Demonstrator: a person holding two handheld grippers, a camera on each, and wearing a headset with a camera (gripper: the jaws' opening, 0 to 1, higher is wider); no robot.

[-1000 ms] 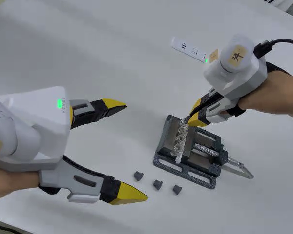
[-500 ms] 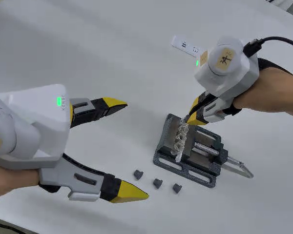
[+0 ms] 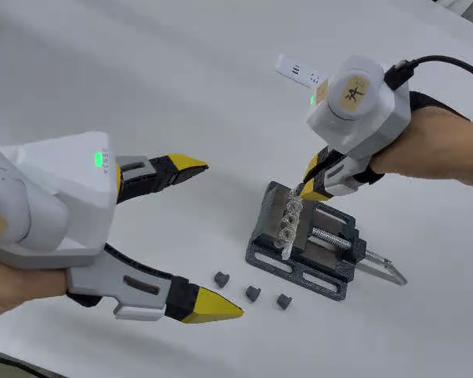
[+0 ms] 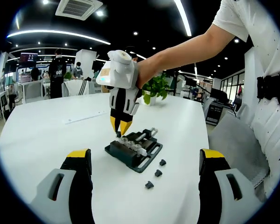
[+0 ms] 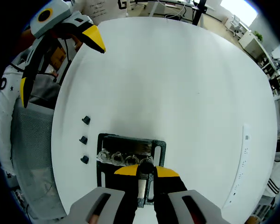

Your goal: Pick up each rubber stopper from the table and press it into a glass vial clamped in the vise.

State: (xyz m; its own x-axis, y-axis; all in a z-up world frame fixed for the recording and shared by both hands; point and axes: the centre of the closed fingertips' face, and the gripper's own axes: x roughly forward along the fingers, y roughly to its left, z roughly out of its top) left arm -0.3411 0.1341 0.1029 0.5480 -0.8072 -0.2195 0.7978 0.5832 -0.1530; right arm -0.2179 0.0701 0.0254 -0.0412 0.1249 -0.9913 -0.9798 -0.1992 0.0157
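The right claw (image 5: 146, 171) has its yellow tips drawn in to a narrow gap, with a small dark stopper (image 5: 146, 164) pinched between them. It points down at the vise from above. The stopper sits right at the mouth of the end vial in a row of four clear vials (image 5: 116, 158); whether it is pressed fully home I cannot tell. The other three vials in the row have open mouths. All four stand side by side, upright, clamped between the two blocks of a dark grey vise (image 3: 335, 272), whose screw and handle stick out on the side away from the spare stoppers. Three loose stoppers (image 3: 253, 293) lie in a short row on the desk (image 3: 142, 79) just beside the base of the vise, each apart from the next and touching nothing else. The left claw (image 3: 224, 239) is spread wide and holds nothing. It hangs above the desk to the left of the vise and well apart from it, tips pointing toward the vise, so that in the left gripper view the vise and the three loose stoppers show between its two tips. A green light glows on its white body. The desk is plain white. A white power strip (image 3: 299, 75) lies flat on it beyond the right claw, well apart from the vise, and a black cable (image 3: 449, 64) leads off the right claw's body.
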